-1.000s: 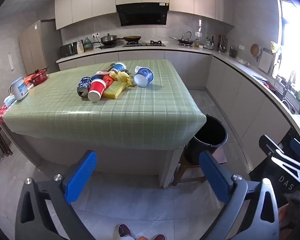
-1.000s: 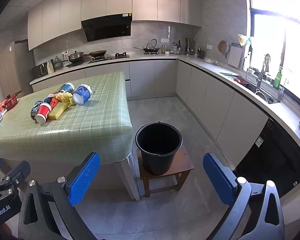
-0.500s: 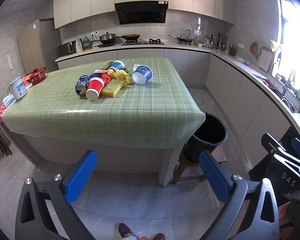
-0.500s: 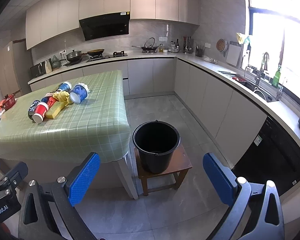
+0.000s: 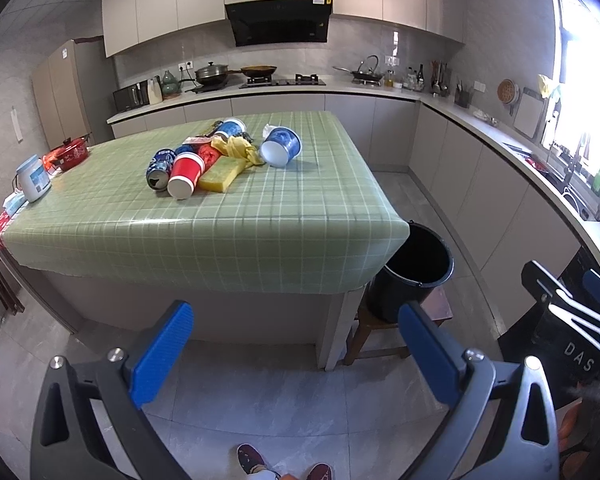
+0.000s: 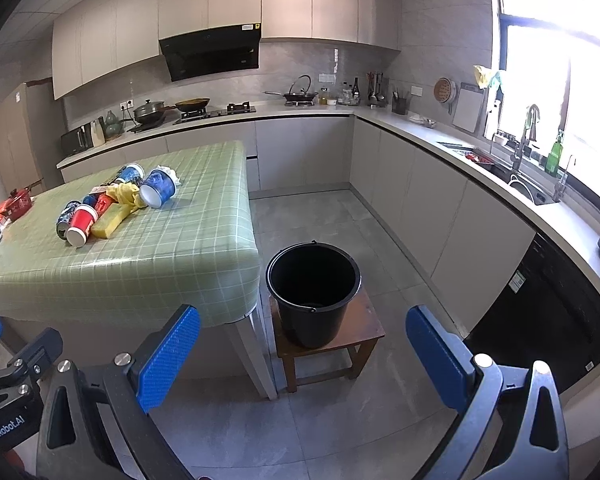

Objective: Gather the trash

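Observation:
A heap of trash lies on the green checked table (image 5: 260, 236) (image 6: 148, 256): a red paper cup (image 5: 185, 180) (image 6: 81, 225), a blue can (image 5: 160, 164), a yellow sponge (image 5: 221, 173) (image 6: 108, 221), a crumpled yellow wrapper (image 5: 240, 148) and a blue paper cup (image 5: 281, 152) (image 6: 157, 188) on its side. An empty black bucket (image 5: 414, 268) (image 6: 313, 292) stands on a wooden stool (image 6: 328, 344) at the table's right corner. My left gripper (image 5: 296, 356) and right gripper (image 6: 304, 360) both hang open, empty, short of the table's near edge.
Grey counters and cabinets (image 6: 440, 184) run along the back and right walls, with a sink (image 6: 520, 184) under the window. A white kettle (image 5: 34, 178) and a red pot (image 5: 70, 154) sit at the table's left end. The person's shoes (image 5: 252, 458) show on grey floor tiles.
Both grippers have edged slightly forward toward the table and bucket, and stay open. The trash has not moved.

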A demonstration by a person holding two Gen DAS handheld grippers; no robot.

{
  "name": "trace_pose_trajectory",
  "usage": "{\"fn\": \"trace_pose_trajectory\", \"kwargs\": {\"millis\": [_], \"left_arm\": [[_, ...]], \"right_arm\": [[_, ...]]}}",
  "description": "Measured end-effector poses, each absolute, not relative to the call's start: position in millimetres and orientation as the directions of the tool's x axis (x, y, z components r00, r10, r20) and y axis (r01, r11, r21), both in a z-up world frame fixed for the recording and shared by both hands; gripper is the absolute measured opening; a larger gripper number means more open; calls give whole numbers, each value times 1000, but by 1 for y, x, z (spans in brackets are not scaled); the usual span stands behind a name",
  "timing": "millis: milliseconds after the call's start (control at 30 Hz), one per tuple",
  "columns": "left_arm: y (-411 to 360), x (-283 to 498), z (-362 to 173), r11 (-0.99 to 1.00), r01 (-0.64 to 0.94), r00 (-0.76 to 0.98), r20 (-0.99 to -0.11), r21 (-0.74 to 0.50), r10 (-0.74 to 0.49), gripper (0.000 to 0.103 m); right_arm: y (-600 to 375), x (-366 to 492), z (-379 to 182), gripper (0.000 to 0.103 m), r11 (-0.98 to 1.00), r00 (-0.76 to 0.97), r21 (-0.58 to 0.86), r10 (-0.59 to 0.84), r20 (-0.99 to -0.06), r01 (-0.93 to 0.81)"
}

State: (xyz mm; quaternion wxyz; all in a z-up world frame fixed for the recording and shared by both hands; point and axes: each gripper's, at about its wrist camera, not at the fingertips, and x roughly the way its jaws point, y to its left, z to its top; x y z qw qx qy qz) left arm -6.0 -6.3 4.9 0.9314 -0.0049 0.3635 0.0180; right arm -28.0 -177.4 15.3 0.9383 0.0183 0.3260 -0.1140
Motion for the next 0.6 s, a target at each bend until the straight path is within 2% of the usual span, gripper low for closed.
{"fn": "trace_pose_trajectory", "kwargs": {"millis": [600], "left_arm": [[-4,-7,4,999,-40,737,-675,5,33,103]], "right_arm": [[-170,-26,18,103,974,765,-49,-204,-611,221]]}}
